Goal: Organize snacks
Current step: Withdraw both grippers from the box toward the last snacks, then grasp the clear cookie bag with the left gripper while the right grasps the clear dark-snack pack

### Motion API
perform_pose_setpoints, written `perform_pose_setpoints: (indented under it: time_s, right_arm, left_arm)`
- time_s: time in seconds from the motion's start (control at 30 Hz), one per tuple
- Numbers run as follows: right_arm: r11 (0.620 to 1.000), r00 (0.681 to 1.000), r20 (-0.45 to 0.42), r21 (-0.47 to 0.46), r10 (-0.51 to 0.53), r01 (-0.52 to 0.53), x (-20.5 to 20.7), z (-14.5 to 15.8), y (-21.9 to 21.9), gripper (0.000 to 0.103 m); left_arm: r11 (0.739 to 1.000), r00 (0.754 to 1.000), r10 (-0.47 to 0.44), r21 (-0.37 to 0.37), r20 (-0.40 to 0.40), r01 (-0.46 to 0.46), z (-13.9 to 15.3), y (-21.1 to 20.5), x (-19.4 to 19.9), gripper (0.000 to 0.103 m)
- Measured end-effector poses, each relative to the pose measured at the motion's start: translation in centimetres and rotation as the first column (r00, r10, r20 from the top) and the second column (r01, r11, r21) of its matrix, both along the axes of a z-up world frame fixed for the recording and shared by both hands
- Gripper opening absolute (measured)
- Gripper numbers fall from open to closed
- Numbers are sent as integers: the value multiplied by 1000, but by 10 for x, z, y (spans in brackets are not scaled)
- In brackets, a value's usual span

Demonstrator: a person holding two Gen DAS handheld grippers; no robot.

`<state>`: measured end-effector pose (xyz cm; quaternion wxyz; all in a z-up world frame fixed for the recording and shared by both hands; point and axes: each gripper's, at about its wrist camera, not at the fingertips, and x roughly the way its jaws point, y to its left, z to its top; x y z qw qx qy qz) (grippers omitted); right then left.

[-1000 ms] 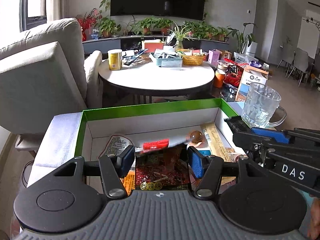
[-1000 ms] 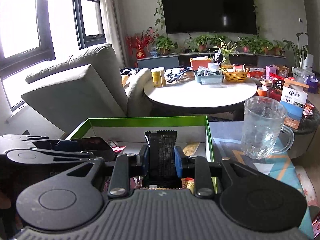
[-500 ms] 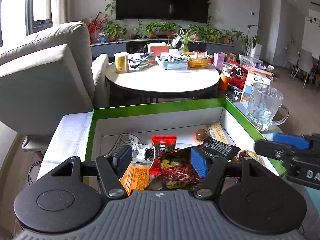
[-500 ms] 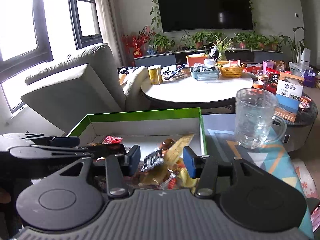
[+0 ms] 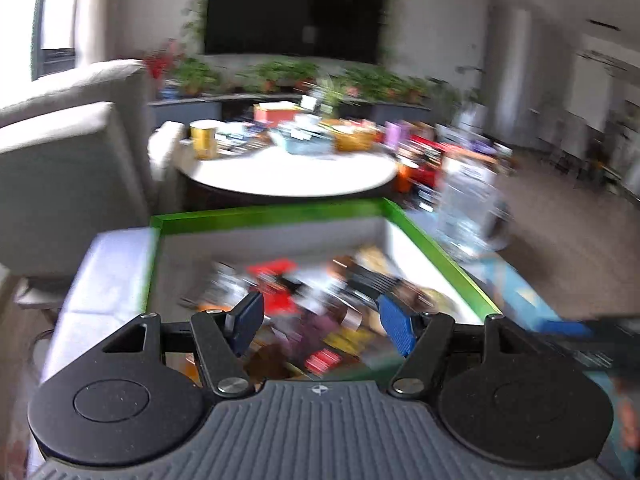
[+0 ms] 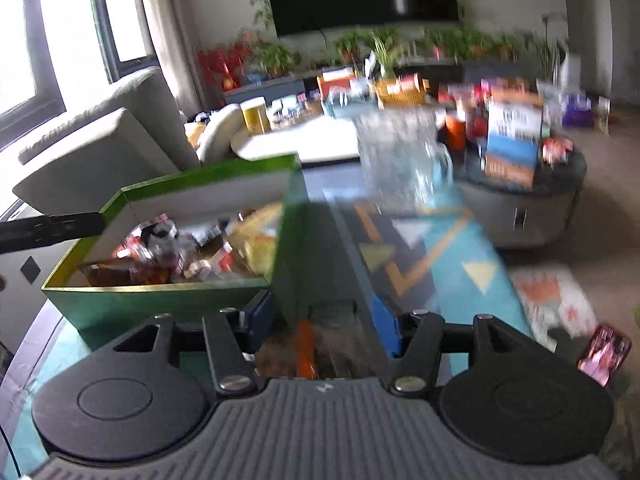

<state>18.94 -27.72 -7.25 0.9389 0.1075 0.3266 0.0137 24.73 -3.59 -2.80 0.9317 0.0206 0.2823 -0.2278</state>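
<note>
Both views are blurred by motion. A green-rimmed white box (image 5: 264,214) holds a heap of mixed snack packets (image 5: 320,292). My left gripper (image 5: 322,322) hangs open over the near part of that heap, with nothing pressed between its blue pads. In the right wrist view the box (image 6: 208,178) lies to the left, its snacks (image 6: 180,252) showing inside. My right gripper (image 6: 323,320) is open and empty, low by the box's near right corner. A pink snack packet (image 6: 604,354) lies loose at the far right.
A glass mug (image 6: 400,160) stands right of the box on a blue patterned cloth (image 6: 440,248). Behind are a cluttered round white table (image 5: 288,176), a grey sofa (image 5: 60,168) at left, and a low round stand (image 6: 528,208) with cartons.
Both grippers let go of their packets, which dropped into the box, and now stand open. The right gripper swung right and down, off the box; the left one drew back slightly.
</note>
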Motion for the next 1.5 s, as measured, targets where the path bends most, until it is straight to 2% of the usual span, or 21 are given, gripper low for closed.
perform_pose_setpoints:
  time_s: [0.1,0.23,0.3,0.4,0.5,0.53,0.57,0.73,0.9,0.97,1.03,1.13,1.2,1.3,1.37,1.43,1.5]
  right_arm:
    - [1000,999,-33,27,-7,8,10,-10,-3,43]
    - [998,998,-53,60,-16,19,20,-18,-7,43]
    - [997,998,-65,79,-19,25,21,-19,-9,43]
    - [991,996,-85,133,-7,19,14,-24,-16,43]
    - [982,995,-90,189,32,-14,9,-27,-16,43]
    - [983,995,-86,182,46,-30,7,-27,-12,43]
    - [984,995,-84,172,56,-41,6,-26,-10,43]
    - [977,993,-86,204,76,-58,1,-26,-3,43]
    - [971,988,-85,212,127,-106,-9,-25,12,43]
    - [967,983,-86,212,163,-142,-13,-25,19,43]
    - [963,976,-83,202,199,-179,-19,-23,24,43]
    - [978,984,-74,149,161,-149,-26,-20,22,43]
    - [987,991,-72,122,115,-105,-29,-18,15,43]
    - [989,993,-67,122,93,-84,-35,-16,6,43]
    - [992,993,-72,87,94,-87,-39,-16,8,43]
    - [995,993,-72,39,98,-95,-40,-16,12,43]
    - [995,993,-69,13,100,-99,-41,-16,14,43]
  left_arm:
    - [993,993,-118,27,-31,118,-12,-18,-22,62]
    - [948,959,-279,143,-42,282,-31,-50,-48,62]
    - [928,947,-319,185,-47,322,-39,-62,-51,62]
    - [913,930,-359,176,-84,368,-50,-75,-43,62]
    - [891,902,-413,149,-125,428,-61,-87,-32,62]
    - [888,900,-414,155,-139,432,-66,-90,-28,64]
    - [890,905,-405,172,-129,423,-68,-92,-27,71]
    - [892,911,-385,195,-149,408,-69,-89,-40,70]
    - [903,899,-383,120,-212,413,-58,-64,-63,69]
    - [894,884,-410,92,-224,438,-53,-55,-74,69]
    - [885,877,-428,97,-218,456,-50,-51,-83,69]
    - [894,899,-396,145,-186,423,-48,-50,-83,68]
    - [912,912,-364,127,-189,390,-49,-51,-76,67]
    - [918,906,-367,73,-213,389,-55,-58,-65,67]
    - [920,916,-349,115,-198,375,-61,-65,-64,67]
    - [919,920,-340,139,-193,369,-66,-68,-63,62]
    - [923,919,-341,117,-197,367,-66,-62,-61,54]
